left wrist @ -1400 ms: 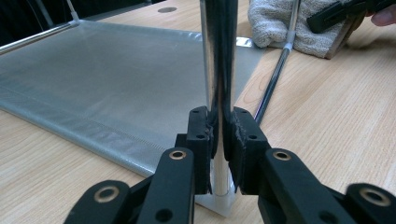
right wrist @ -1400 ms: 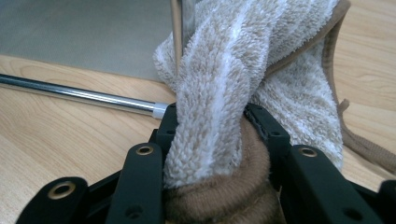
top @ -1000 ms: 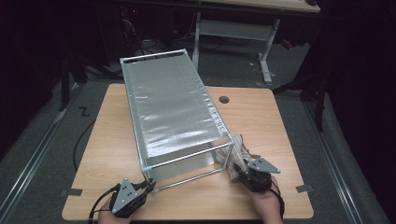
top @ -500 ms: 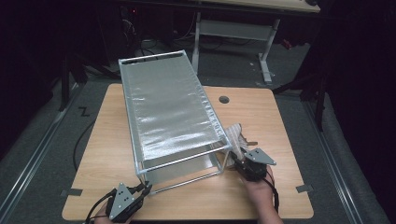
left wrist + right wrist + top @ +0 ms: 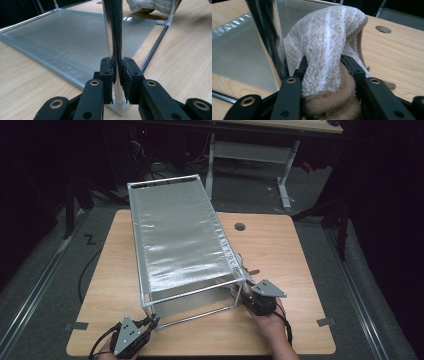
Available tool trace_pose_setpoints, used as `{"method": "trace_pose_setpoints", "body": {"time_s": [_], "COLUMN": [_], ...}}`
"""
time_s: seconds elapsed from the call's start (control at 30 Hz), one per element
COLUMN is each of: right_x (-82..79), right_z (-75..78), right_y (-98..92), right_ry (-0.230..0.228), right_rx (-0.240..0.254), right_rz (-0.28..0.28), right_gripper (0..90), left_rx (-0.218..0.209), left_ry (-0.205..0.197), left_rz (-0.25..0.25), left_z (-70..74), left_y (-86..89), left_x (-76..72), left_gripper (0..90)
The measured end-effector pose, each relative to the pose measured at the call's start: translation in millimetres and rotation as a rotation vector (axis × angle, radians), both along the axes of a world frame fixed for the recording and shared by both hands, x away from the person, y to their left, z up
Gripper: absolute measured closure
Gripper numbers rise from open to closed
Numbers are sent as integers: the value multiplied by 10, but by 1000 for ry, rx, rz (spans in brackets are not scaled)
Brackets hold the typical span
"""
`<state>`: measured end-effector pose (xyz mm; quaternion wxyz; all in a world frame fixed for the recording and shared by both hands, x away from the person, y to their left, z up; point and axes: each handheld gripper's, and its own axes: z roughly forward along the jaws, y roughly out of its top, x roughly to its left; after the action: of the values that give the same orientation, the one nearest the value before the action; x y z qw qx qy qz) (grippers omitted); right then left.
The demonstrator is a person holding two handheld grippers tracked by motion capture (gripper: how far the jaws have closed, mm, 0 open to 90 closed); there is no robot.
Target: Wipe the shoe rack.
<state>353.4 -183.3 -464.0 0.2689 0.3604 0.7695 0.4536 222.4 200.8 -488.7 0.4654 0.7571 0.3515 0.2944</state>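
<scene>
Left claw [image 5: 117, 72]: mine, clamped narrow on the near-left upright of the silver metal-tube rack with grey mesh shelves [image 5: 175, 235], low by its foot.
Right claw [image 5: 324, 75]: my jaws have just been closing on the thick white-and-tan knitted sock [image 5: 329, 40]; it is bunched between them, gripped.
Where: the sock is at the rack's near-right corner post; the rack stands tilted on the wooden tabletop [image 5: 280, 250].
Changed: my left claw now sits lower and nearer than a second ago; the right has edged along the corner.
Meaning: I judge the rack steadied and the sock ready to hang.
</scene>
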Motion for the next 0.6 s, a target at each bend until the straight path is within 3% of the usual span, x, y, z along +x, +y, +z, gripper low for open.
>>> {"method": "trace_pose_setpoints", "body": {"time_s": [0.3, 0.6], "right_x": [-109, -326], "right_z": [-1, 1], "right_y": [-44, -241], "right_ry": [-1, 4], "right_rx": [-7, -6], "right_rz": [4, -58], "right_gripper": [646, 644], "left_rx": [-17, -31], "left_ry": [9, 16], "left_rz": [3, -31], "left_z": [1, 3], "left_y": [6, -122], "left_x": [92, 352], "left_gripper": [791, 793]}}
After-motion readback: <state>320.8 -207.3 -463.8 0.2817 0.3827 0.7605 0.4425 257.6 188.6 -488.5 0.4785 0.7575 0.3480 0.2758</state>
